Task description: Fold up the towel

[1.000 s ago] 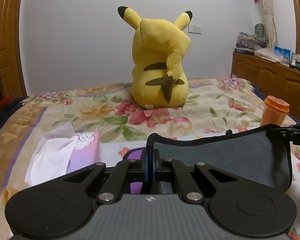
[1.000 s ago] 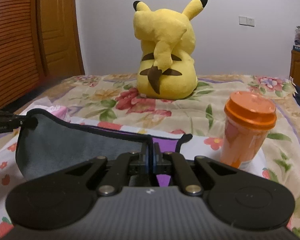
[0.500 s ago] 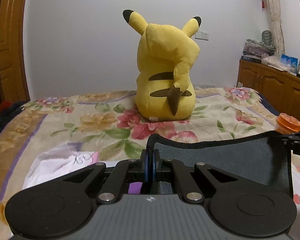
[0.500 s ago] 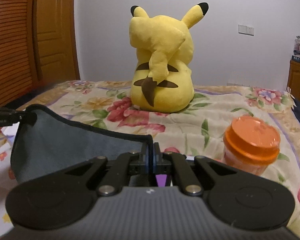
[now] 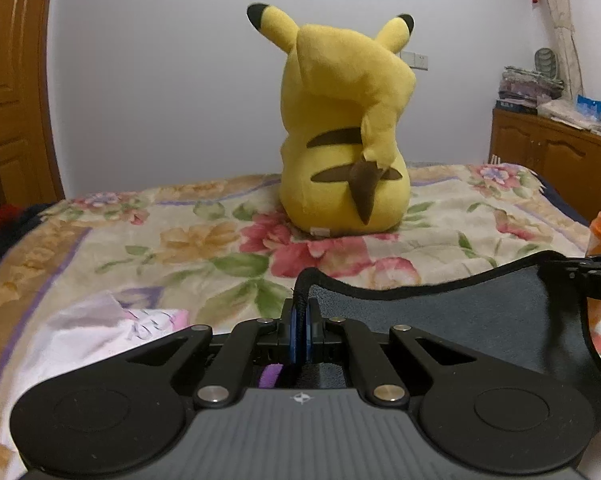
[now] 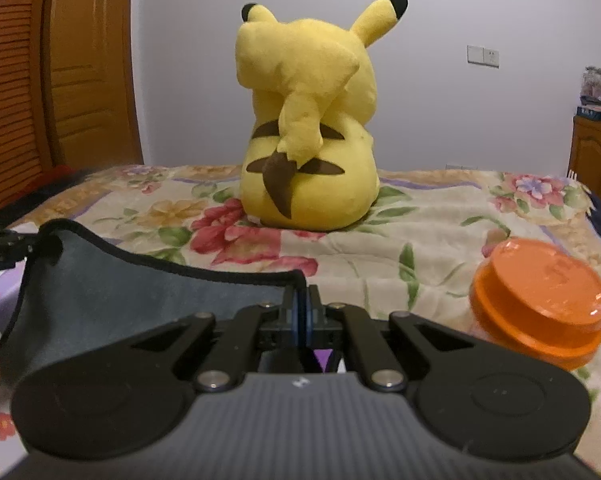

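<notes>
Towel: a dark grey soft towel with a black stitched edge (image 5: pixel 480 312) hung in the air over the bed, stretched between the two grippers.
Why it hung so: each gripper had one top corner, so the top edge stayed long and the rest drooped down; I think that was to lay one half over the other for the fold.
Left gripper: the black two-finger left gripper (image 5: pixel 300 326) was pinched tight on the towel's left corner, and the black edge curled up out of its blue pads (image 5: pixel 293 332).
Right gripper: the black two-finger right gripper (image 6: pixel 301 316) was pinched tight on the other corner, with no gap showing between its fingers.
Bed: a flowery cream bedspread (image 5: pixel 204 248) lay under it all, a flat place to put the towel down.
Toy: a big yellow plush toy with black ear tips (image 5: pixel 344 136) sat further back on the bed, well apart from the towel.
Jar: a see-through jar with an orange lid (image 6: pixel 540 300) stood just beside the right gripper, and I think the towel could bump it.
Paper: a crumpled white and pink sheet (image 5: pixel 100 328) lay on the bed, low and to the left of the left gripper.
</notes>
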Tool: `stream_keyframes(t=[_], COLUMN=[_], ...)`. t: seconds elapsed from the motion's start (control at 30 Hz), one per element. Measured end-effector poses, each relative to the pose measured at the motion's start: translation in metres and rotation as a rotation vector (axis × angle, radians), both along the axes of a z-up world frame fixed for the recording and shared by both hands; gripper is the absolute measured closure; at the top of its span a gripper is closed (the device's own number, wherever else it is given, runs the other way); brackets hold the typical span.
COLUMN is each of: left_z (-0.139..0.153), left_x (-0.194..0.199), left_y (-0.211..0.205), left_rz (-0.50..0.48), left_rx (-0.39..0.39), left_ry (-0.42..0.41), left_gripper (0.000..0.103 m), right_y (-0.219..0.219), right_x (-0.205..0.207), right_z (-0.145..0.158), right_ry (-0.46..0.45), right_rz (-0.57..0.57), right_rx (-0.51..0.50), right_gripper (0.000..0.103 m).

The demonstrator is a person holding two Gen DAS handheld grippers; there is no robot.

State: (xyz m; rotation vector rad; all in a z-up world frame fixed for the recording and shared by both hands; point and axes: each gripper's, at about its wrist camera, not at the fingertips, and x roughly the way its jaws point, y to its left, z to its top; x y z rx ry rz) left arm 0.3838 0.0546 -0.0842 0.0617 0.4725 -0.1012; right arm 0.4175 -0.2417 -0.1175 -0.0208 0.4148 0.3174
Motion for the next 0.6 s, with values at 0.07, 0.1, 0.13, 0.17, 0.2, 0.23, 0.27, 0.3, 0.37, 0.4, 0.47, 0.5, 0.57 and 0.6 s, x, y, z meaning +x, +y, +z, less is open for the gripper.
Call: stream_keyframes(t=[0.07, 0.1, 0.13, 0.17, 0.2, 0.23, 0.27, 0.3, 0.37, 0.4, 0.47, 0.5, 0.57, 0.6], left_z=[-0.008, -0.011, -0.015, -0.019, -0.022, -0.025, -0.028, -0.030, -0.033, -0.035, -0.038, -0.040, -0.042, -0.042], left_x=[0.005, 0.008, 0.010, 0.012, 0.015, 0.017, 0.018, 0.019, 0.020, 0.021, 0.020, 0.020, 0.019, 0.020], left_y=[0.000, 0.001, 0.000, 0.000, 0.000, 0.000, 0.001, 0.002, 0.002, 0.002, 0.002, 0.002, 0.001, 0.001], left_rz=[0.013, 0.017, 0.022, 0.027, 0.031, 0.034, 0.038, 0.038, 0.035, 0.037, 0.033, 0.031, 0.026, 0.025], left_rx=[0.002, 0.003, 0.010, 0.019, 0.028, 0.032, 0.034, 0.026, 0.024, 0.029, 0.026, 0.028, 0.027, 0.027], left_ry=[0.016, 0.027, 0.037, 0.046, 0.055, 0.064, 0.073, 0.077, 0.083, 0.088, 0.089, 0.091, 0.096, 0.101], left_gripper=[0.095, 0.095, 0.095, 0.095, 0.095, 0.095, 0.095, 0.095, 0.094, 0.093, 0.092, 0.092, 0.091, 0.089], right_y=[0.002, 0.002, 0.003, 0.003, 0.003, 0.003, 0.004, 0.004, 0.003, 0.002, 0.001, 0.001, 0.000, -0.001], right_x=[0.005, 0.007, 0.009, 0.012, 0.013, 0.014, 0.015, 0.017, 0.020, 0.021, 0.023, 0.024, 0.024, 0.025], right_z=[-0.007, -0.010, -0.013, -0.017, -0.020, -0.023, -0.027, -0.030, -0.036, -0.038, -0.042, -0.043, -0.045, -0.045], right_ry=[0.023, 0.029, 0.036, 0.048, 0.057, 0.064, 0.072, 0.080, 0.096, 0.103, 0.115, 0.121, 0.123, 0.130], right_rz=[0.004, 0.002, 0.001, -0.001, -0.004, -0.004, -0.005, -0.006, -0.010, -0.011, -0.013, -0.015, -0.015, -0.011], right_rx=[-0.010, -0.017, -0.024, -0.029, -0.032, -0.035, -0.039, -0.041, -0.040, -0.040, -0.037, -0.039, -0.033, -0.023], right_gripper=[0.099, 0.099, 0.099, 0.099, 0.099, 0.099, 0.099, 0.099, 0.099, 0.099, 0.098, 0.098, 0.098, 0.098])
